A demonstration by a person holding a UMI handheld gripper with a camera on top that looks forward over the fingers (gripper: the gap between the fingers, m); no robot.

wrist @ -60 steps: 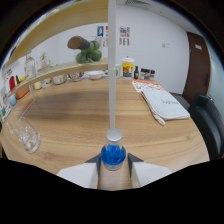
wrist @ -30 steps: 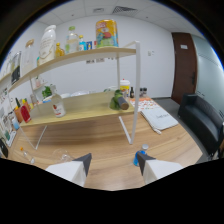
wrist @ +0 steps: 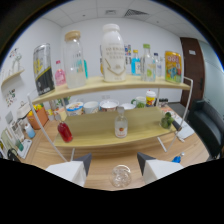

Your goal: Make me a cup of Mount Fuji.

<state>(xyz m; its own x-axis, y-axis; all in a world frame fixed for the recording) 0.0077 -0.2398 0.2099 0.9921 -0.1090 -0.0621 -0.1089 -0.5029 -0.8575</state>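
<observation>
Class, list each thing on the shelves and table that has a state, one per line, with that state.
hand-held gripper: open, holding nothing.
clear glass: upright on the table, between the fingers, untouched.
white bottle: upright, capped, top shelf.
small clear bottle: upright, capped, lower shelf.
red bottle: leaning, lower shelf.

White bottle, red bottle

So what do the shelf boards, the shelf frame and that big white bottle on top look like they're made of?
Shelf boards: light wood or wood-look laminate, matte with faint grain. Shelf frame: thin white rods, probably painted metal. Big white bottle: opaque, slightly glossy, likely plastic. The gripper has its jaws open above a small clear glass.
</observation>
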